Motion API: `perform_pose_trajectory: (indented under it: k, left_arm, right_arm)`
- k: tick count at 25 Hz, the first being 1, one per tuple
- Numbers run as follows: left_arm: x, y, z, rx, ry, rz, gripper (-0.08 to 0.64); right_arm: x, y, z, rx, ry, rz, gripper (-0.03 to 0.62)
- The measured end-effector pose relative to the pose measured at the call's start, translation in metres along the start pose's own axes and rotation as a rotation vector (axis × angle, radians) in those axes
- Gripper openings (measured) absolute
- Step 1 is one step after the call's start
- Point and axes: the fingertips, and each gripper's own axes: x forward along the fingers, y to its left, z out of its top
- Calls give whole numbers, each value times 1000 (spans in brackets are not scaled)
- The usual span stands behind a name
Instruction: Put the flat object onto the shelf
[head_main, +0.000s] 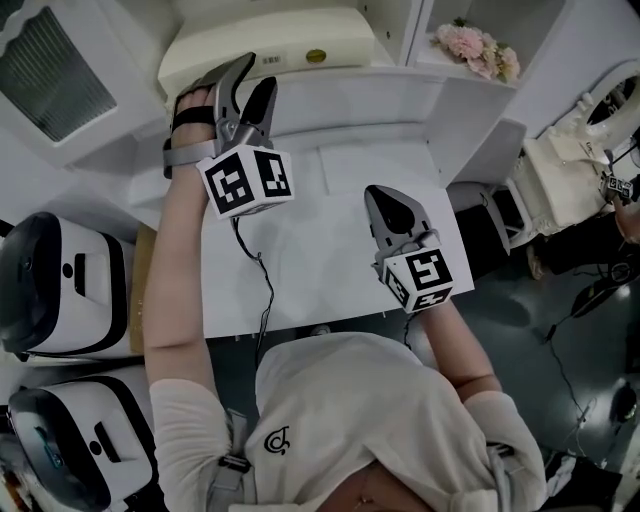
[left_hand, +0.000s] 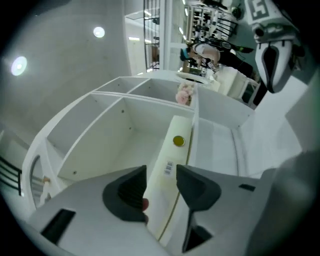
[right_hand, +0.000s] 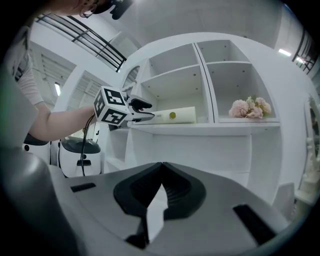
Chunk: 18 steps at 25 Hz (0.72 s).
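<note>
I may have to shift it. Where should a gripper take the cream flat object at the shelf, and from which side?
Take the flat object by its near end, with the pads across its thin thickness. Come in level from the compartment's open side, as the left gripper does now. It is a slim slab and its far end lies by the divider, so the near end looks easiest to reach.
</note>
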Motion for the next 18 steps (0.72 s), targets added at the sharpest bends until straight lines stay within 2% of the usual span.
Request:
perform_pose_trajectory:
  k: [7, 18]
  left_arm:
    - [-38, -37, -18, -258, 23, -10, 25]
    - [-105, -106, -29, -703, 20, -60, 12]
  right_arm:
    - [-8, 14, -7, -25, 8, 29, 8]
    - [-13, 23, -16, -53, 19, 91, 8]
